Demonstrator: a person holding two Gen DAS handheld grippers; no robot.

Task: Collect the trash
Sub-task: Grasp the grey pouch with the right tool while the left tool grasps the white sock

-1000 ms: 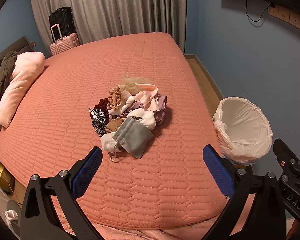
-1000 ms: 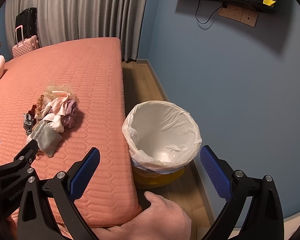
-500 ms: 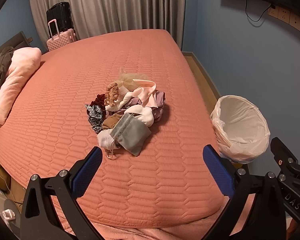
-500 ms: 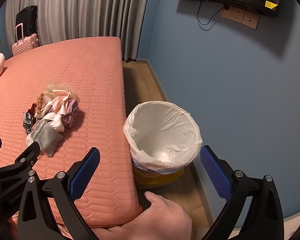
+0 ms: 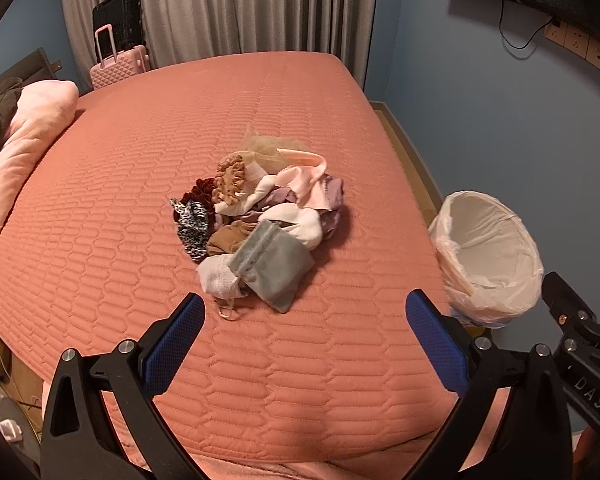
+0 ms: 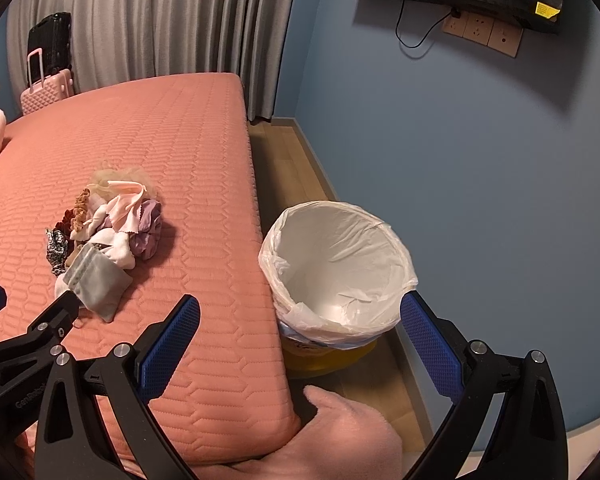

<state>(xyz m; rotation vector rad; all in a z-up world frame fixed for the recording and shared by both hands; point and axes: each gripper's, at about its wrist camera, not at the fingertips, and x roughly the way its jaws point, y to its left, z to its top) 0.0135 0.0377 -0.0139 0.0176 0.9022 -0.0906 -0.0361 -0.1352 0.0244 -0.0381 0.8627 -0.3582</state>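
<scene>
- My left gripper [image 5: 306, 320] has its fingers spread wide with nothing between them, hovering over the near part of the bed [image 5: 140, 160].
- Straight ahead of those fingers, just above centre frame in the left wrist view, lies the pile of trash [image 5: 256, 220]: scrunchies, cloth scraps and a grey pouch [image 5: 274, 266] at its near edge.
- The pouch is the closest piece to the left fingers. Its long side runs diagonally from upper left to lower right in that frame, so I judge a slight wrist turn would help the fingers close across it.
- My right gripper [image 6: 300, 322] is equally wide apart and empty. In its own view the pile sits off to the left of frame, while the bin [image 6: 336, 268] lies almost directly between its fingers.
- The bin, lined with a white bag, stands on the floor just beside the bed's edge, at the right of the left wrist view.
- My judgement: the left is nearer the pile and should pick; the right is better placed for the bin.
</scene>
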